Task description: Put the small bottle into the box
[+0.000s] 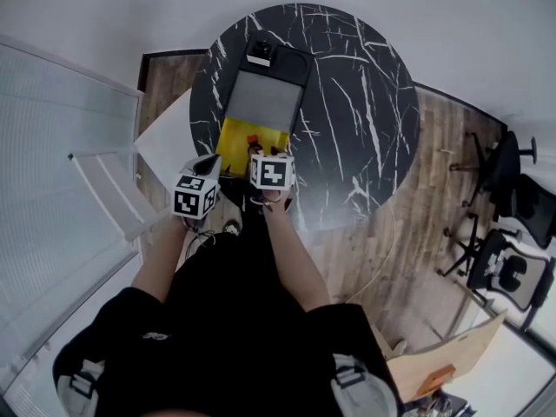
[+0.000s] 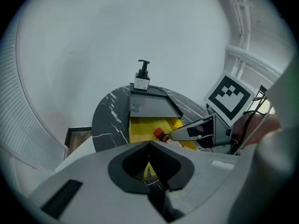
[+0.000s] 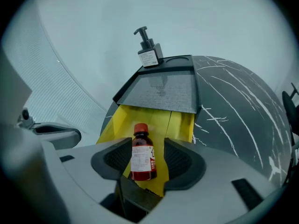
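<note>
The small brown bottle [image 3: 142, 158], red-capped with a white label, sits between the jaws of my right gripper [image 3: 145, 148], which is shut on it. Its cap points away from me, over the open yellow box [image 3: 159, 120]. In the head view the bottle [image 1: 253, 139] hangs above the box [image 1: 236, 142] at the near edge of the round black marble table [image 1: 365, 102]. The left gripper view shows the bottle's cap [image 2: 161, 134] at the tip of the right gripper's fingers [image 2: 194, 130]. My left gripper [image 2: 149, 146] is shut on nothing, just left of the box.
Behind the yellow box lies a dark tray with a grey surface [image 1: 265, 98], and a black pump bottle [image 1: 259, 53] stands at its far end. A white panel [image 1: 163, 142] leans at the table's left. Office chairs [image 1: 512, 233] and a cardboard box [image 1: 443, 363] stand on the right.
</note>
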The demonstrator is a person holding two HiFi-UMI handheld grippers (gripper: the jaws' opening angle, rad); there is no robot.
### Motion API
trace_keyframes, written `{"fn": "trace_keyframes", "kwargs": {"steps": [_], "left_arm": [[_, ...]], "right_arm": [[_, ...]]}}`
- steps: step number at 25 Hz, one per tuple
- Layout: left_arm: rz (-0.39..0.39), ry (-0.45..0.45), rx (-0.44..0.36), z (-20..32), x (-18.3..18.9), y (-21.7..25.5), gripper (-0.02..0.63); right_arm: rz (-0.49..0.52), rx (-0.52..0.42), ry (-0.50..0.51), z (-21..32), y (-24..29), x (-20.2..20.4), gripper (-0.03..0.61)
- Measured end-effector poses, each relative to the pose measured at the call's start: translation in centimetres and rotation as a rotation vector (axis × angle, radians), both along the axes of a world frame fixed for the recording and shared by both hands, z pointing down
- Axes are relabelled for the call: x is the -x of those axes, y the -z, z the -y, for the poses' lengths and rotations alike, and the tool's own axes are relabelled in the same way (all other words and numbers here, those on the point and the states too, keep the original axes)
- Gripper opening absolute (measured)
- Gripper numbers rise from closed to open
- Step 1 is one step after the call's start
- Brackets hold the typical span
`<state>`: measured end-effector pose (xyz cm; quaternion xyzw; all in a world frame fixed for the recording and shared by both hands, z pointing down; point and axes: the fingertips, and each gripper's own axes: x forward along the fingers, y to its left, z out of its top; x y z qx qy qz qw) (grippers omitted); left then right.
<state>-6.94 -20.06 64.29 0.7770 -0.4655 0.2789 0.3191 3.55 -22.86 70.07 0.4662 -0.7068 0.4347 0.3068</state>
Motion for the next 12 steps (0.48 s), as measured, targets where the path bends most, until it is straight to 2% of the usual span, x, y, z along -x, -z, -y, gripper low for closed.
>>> {"fn": "trace_keyframes", "kwargs": {"steps": [8, 12], "left_arm": [[-0.01, -0.046, -0.043, -1.6, -1.5, 1.6, 0.0], [-0.013, -0.061, -0.072, -2.9, -1.9, 2.8, 0.0]], "right_arm": [[-0.018, -0.122, -0.063, -1.4, 3.3, -2.1, 0.146], [-0.01, -0.18, -0.094, -3.0, 5.2, -2.7, 0.092]]}}
